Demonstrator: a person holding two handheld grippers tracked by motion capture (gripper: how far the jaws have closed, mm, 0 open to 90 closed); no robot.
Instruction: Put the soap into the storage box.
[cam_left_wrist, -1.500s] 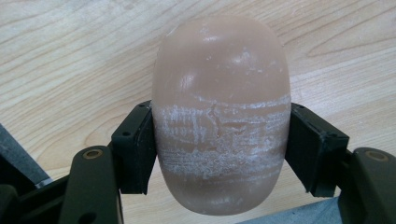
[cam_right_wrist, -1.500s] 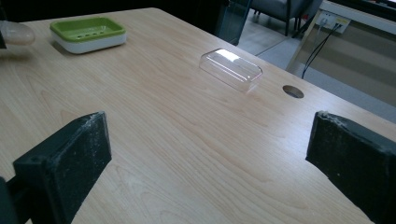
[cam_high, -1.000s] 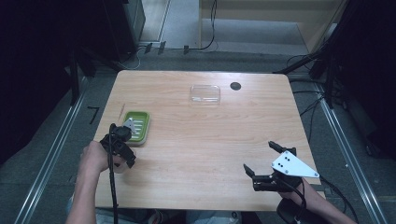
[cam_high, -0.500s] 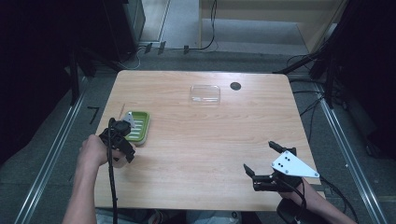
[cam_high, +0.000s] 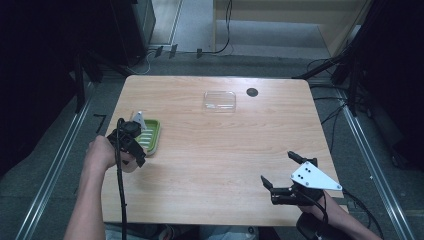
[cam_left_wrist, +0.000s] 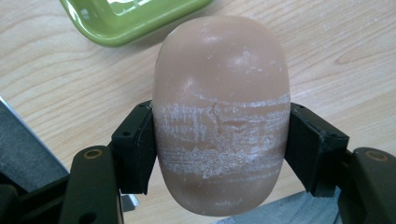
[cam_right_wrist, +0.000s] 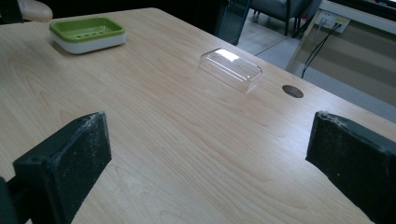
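Observation:
My left gripper is shut on a tan oval soap bar, its pads pressing both long sides across a band of white scuff marks. In the high view this gripper hangs over the table's left side, just at the near edge of a green soap dish. The dish lies just beyond the soap. My right gripper stands open near the front right of the table with nothing between its jaws. From there the dish and the soap show far off.
A clear plastic lid lies at the back middle of the wooden table, beside a round cable hole. The lid and hole lie ahead of the right gripper. Dark floor and metal rails flank the table.
My left gripper has moved a little away from the person, closer to the green dish, still holding the soap. The right gripper has stayed where it was.

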